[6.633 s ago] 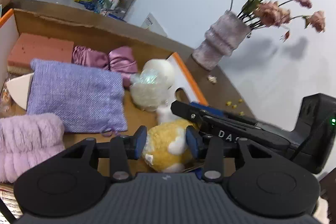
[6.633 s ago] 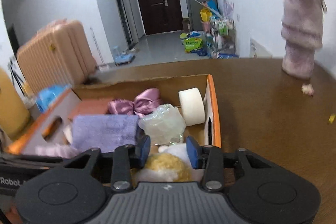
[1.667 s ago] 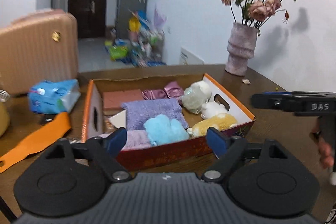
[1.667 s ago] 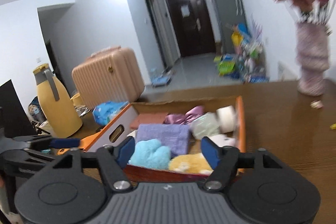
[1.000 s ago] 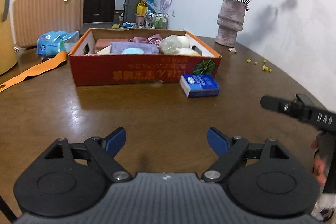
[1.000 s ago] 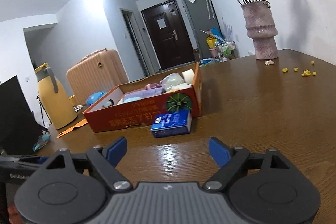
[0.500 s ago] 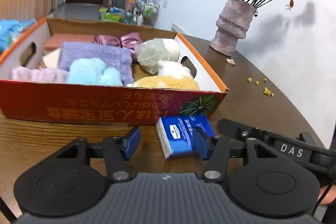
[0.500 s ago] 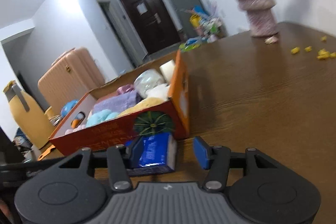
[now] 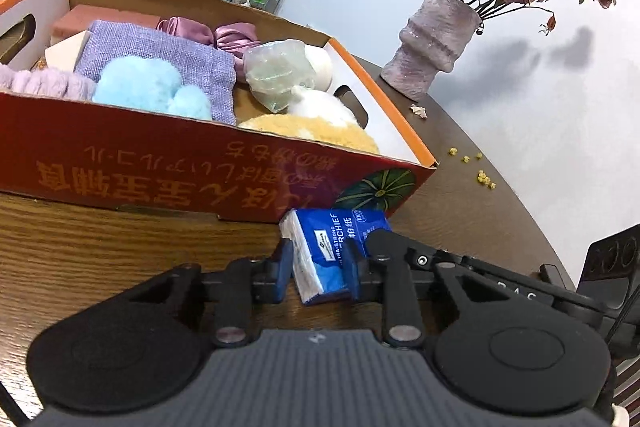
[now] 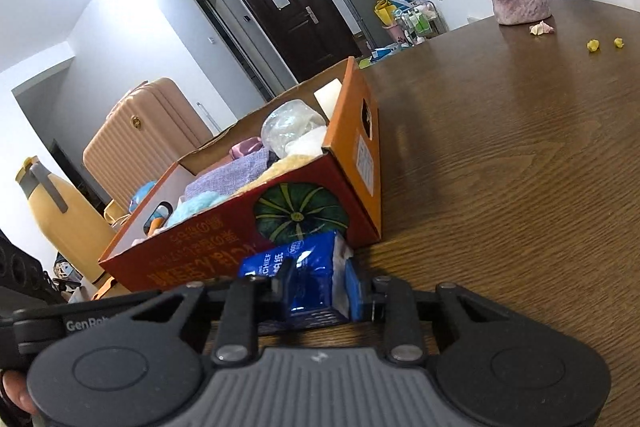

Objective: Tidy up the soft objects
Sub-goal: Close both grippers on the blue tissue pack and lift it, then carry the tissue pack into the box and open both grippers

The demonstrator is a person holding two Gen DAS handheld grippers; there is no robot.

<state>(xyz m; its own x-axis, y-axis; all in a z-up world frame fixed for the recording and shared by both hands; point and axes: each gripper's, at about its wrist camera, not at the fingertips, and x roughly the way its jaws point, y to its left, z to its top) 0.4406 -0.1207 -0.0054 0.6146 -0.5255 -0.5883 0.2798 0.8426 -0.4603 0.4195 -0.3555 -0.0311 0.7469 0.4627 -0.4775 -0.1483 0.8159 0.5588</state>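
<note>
Both grippers' fingers have just been closing on the blue tissue pack: left gripper and right gripper pinch it on the tabletop, just before the red box of soft things.

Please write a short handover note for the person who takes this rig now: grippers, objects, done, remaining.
Left gripper: closing on the blue tissue pack, fingers at both sides.
Right gripper: closing on the same pack from its end.
The pack lies on the table, against the front of the red box.
Done: plush toys and cloths are in the box.
Left: probably lift the pack into the box.
</note>
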